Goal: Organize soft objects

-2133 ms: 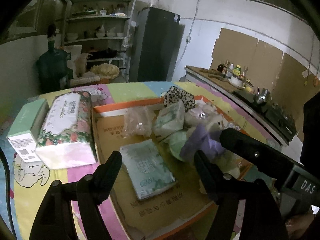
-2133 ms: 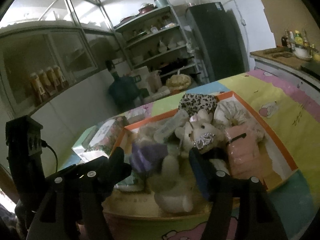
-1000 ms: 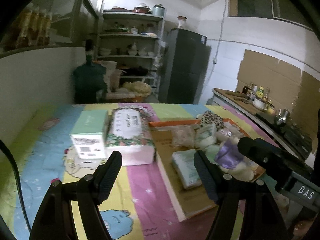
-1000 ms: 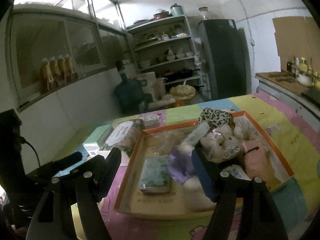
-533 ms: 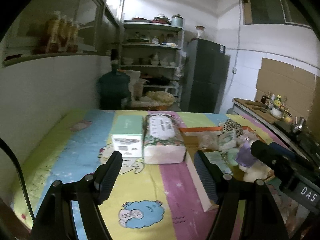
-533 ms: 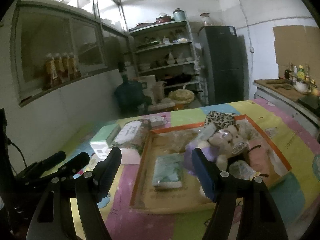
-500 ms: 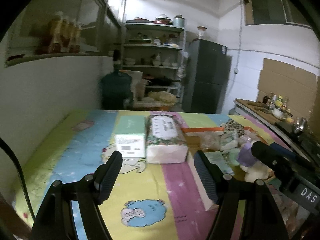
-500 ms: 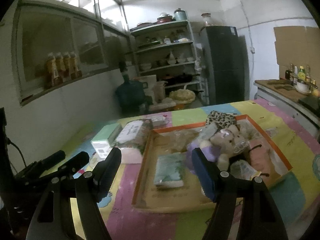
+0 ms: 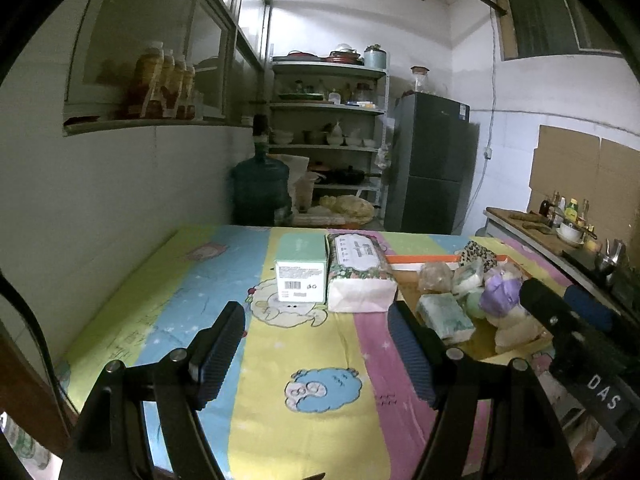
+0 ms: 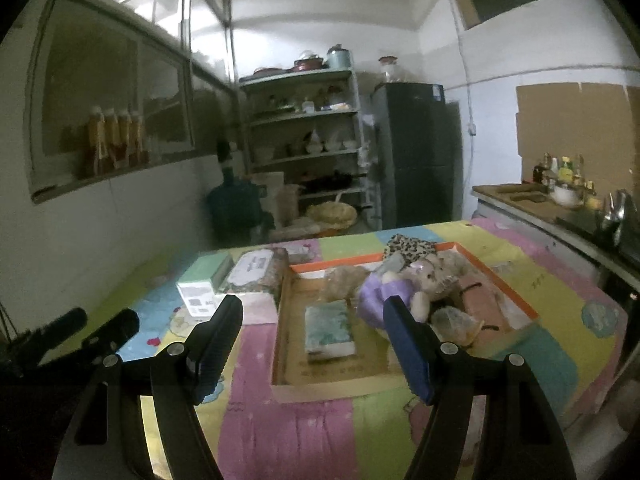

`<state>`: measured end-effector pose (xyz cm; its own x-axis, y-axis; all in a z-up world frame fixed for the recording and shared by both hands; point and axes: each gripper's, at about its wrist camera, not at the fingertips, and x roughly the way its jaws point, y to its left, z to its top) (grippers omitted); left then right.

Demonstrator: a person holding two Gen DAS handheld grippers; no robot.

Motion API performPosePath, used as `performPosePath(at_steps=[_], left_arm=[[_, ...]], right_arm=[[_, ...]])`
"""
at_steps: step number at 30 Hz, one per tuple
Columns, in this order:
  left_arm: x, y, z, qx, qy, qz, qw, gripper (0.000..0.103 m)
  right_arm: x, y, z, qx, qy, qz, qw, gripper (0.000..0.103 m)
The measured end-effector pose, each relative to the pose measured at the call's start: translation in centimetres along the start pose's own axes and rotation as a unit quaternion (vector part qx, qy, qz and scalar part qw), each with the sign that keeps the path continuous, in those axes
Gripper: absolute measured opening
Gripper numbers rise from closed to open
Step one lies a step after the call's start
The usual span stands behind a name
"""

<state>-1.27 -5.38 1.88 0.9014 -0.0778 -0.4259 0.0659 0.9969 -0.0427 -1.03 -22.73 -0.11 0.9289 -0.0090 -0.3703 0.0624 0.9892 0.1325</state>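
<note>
Soft things [image 10: 404,292] lay heaped in the tray [image 10: 516,304] on the tabletop [image 9: 256,364], ahead and right of both grippers. Right gripper [image 10: 312,344] seemed nearer; left gripper [image 9: 316,352] faced open cloth. Both fingers stood wide, empty.

Left gripper [image 9: 316,350]: black two-finger unit, jaws spread wide, nothing between the ribbed pads, pointing forward and slightly down. Right gripper [image 10: 314,344]: same build, blue-edged pads, jaws equally wide and empty, same shallow downward tilt. In the left wrist view the right gripper's black body sits at the right edge; in the right wrist view the left gripper's fingers [image 10: 120,326] show low left.
</note>
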Motion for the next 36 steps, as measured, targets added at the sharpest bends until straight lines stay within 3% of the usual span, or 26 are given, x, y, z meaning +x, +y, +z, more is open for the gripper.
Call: performPosePath(at_steps=[9, 36], left_arm=[[-2.8, 0.3, -0.9, -0.002, -0.011, 0.013, 0.9998, 0.074], [-5.4, 0.2, -1.9, 0.002, -0.02, 0.017, 0.9997, 0.074]], right_arm=[[-2.1, 1.0, -1.7, -0.004, 0.017, 0.01, 1.0, 0.074], [-5.7, 2.3, -2.3, -0.019, -0.006, 0.021, 1.0, 0.074]])
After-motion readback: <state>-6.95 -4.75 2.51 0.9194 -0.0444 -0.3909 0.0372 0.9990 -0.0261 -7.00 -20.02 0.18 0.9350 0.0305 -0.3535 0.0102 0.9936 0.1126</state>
